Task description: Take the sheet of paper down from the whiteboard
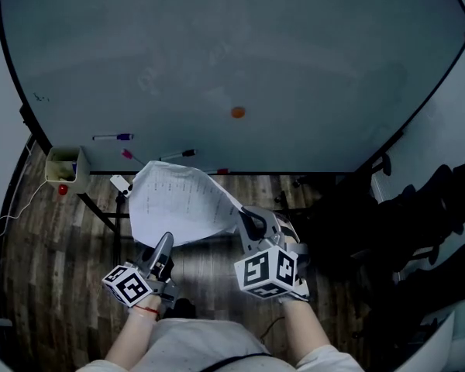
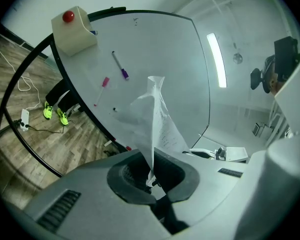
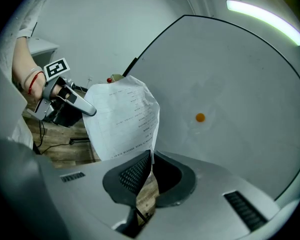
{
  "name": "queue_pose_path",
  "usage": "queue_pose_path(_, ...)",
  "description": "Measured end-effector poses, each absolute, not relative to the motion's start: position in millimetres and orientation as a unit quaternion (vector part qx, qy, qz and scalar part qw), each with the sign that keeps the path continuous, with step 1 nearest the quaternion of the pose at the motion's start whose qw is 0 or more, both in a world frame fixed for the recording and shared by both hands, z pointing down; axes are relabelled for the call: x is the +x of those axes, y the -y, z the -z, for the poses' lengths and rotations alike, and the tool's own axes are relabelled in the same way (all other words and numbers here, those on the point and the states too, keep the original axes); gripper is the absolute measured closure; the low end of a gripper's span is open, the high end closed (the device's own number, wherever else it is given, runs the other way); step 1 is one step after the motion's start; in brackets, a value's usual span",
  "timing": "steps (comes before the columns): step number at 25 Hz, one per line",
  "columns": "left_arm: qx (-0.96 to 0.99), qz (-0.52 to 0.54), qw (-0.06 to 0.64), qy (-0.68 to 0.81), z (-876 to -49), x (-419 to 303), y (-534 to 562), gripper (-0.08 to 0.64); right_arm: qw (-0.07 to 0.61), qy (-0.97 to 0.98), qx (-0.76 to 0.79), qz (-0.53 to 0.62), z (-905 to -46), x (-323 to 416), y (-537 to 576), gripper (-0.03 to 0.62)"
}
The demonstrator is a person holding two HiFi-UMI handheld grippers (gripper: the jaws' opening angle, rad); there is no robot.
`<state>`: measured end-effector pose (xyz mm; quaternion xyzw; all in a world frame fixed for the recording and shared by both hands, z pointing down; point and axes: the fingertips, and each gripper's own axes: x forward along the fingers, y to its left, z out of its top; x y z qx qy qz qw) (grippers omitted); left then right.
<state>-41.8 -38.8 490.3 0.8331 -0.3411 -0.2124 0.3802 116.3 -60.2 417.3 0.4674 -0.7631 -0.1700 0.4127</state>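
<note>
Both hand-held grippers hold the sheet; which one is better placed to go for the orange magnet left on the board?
Probably right: the right hand-held gripper sits nearly below the orange magnet, facing it; the left hand-held gripper could keep the sheet.
</note>
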Motion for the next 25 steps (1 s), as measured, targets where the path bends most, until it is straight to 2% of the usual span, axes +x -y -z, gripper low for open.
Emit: queue_pose_path(25, 0.831, 0.175, 0.387, 0.36, -517.2, -65.3, -55.3, 0.545, 0.407, 0.787, 0.443, 0.136, -450.5, 87.8, -32.6, 0.571)
